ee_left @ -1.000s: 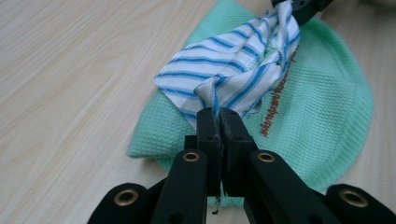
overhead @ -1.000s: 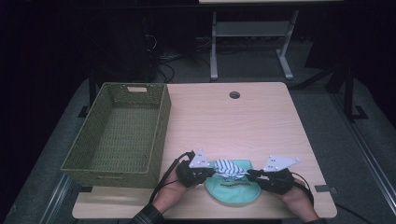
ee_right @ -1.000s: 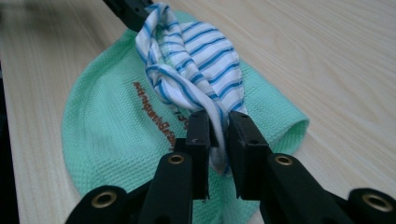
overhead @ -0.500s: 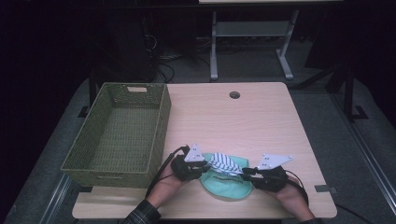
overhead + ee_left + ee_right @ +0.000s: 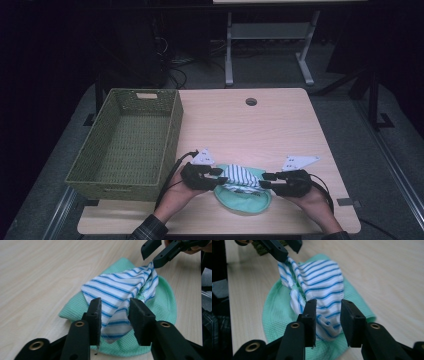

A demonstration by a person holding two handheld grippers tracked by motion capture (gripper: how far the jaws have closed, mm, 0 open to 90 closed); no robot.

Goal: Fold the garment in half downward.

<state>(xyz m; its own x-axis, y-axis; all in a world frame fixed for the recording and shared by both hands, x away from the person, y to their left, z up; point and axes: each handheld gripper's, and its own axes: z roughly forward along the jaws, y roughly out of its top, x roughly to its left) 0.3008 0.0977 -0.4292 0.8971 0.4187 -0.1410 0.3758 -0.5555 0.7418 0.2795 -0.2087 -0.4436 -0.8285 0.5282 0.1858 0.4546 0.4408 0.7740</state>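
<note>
The striped cloth is being released by both grippers' just-opening jaws; they should be withdrawn level, without snagging it.

A light wooden surface carries a green woven basket along its left edge, long side parallel to that edge, with a handle slot in its far wall. A round cable hole sits near the middle of the far edge. Beyond the far edge a grey metal stand rests on the dark floor, with cables lying to its left.
</note>
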